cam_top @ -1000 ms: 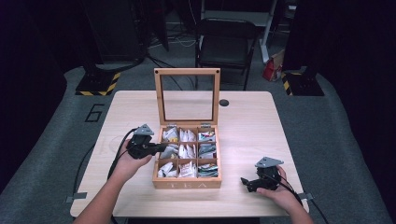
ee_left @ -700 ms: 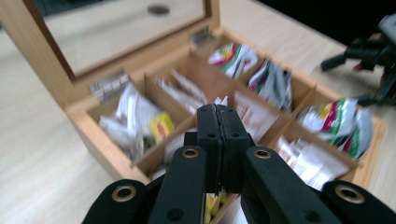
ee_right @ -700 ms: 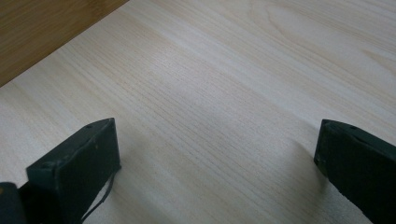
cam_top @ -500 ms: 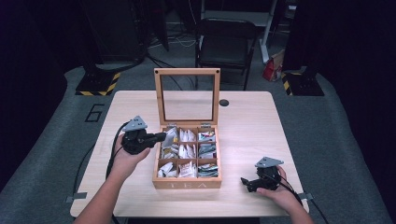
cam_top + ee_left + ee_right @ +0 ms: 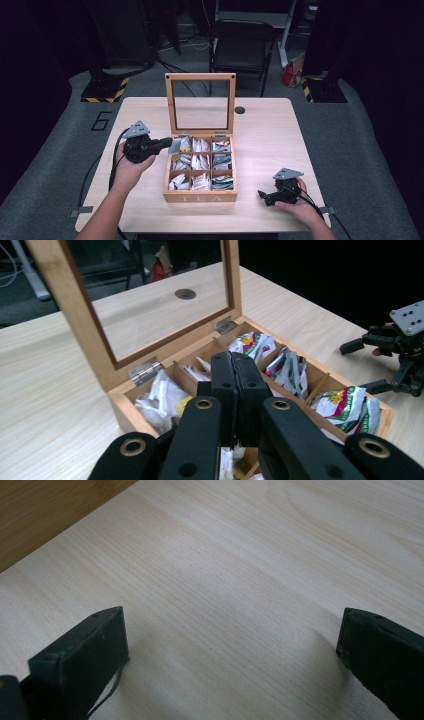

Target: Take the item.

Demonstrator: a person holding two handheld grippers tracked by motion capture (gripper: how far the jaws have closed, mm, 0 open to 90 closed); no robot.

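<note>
High view, left tool (image 5: 172, 145) clenched on a tea bag (image 5: 174, 146) above the back-left corner of the open wooden tea box (image 5: 201, 196) at mid-table (image 5: 280, 130), right tool (image 5: 262, 196) released, resting near the front-right edge, well apart from the box.

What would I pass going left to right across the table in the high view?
Left gripper, shut on a tea bag → open wooden tea box → right gripper, jaws open, resting on the table.
</note>
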